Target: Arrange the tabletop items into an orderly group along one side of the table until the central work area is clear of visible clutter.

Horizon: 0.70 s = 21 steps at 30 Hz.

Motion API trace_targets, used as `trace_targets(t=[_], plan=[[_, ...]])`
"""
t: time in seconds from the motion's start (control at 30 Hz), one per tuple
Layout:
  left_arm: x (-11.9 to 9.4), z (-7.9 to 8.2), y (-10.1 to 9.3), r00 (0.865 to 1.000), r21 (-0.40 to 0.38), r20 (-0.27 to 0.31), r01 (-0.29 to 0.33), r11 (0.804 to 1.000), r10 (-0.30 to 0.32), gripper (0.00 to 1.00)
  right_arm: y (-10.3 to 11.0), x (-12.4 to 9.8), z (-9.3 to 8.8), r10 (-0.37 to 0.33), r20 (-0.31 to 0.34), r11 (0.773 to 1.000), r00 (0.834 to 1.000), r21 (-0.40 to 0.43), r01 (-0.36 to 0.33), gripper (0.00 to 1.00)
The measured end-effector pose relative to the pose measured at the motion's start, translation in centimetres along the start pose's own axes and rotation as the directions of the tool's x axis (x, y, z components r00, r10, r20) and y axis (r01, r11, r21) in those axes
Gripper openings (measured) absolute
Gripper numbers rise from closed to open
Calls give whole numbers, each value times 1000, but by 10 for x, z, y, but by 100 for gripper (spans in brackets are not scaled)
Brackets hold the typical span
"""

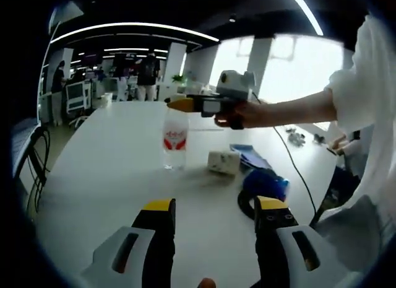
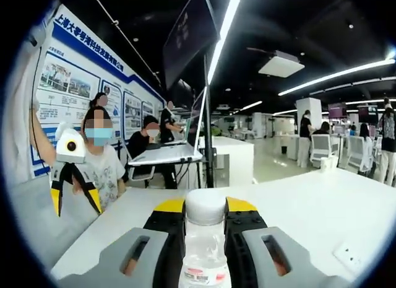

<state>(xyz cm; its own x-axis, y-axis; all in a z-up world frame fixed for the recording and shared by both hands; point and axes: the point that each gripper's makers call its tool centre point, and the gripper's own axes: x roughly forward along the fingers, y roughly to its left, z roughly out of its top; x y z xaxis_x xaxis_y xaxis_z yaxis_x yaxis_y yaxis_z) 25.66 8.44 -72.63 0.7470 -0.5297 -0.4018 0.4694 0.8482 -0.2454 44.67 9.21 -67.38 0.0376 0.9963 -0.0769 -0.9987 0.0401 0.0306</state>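
Right gripper (image 2: pixel 205 223): fingers clamped on water bottle (image 2: pixel 204 251) neck; bottle base cut off.
Left gripper (image 1: pixel 213 213): fingers apart, empty, above surface (image 1: pixel 111 176).
Bottle location: upright mid-surface, beside white box (image 1: pixel 223 162).
Unclear: blue item (image 1: pixel 265 184), partly hidden.

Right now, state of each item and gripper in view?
water bottle: upright, cap on, held between the jaws of the right gripper
right gripper: shut on the bottle, above the table
left gripper: open, nothing between the jaws
white box: resting on the table
blue bundle: lying on the table by the box
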Motion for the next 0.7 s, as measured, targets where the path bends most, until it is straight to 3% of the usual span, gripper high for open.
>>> trace_targets(t=[0.27, 0.4, 0.5, 0.7], plan=[[0, -3, 11, 998, -3, 0, -63, 998, 63, 55, 2, 6, -4, 35, -3, 999, 999, -9, -35, 19], [2, -13, 11, 996, 3, -45, -76, 997, 76, 73, 3, 8, -6, 44, -1, 999, 999, -14, -44, 19], [0, -16, 11, 996, 17, -55, -72, 997, 73, 73, 1, 8, -8, 44, 0, 999, 999, -13, -44, 19], [0, -10, 9, 997, -7, -15, -74, 997, 74, 84, 2, 8, -8, 55, 10, 998, 998, -21, -55, 19]])
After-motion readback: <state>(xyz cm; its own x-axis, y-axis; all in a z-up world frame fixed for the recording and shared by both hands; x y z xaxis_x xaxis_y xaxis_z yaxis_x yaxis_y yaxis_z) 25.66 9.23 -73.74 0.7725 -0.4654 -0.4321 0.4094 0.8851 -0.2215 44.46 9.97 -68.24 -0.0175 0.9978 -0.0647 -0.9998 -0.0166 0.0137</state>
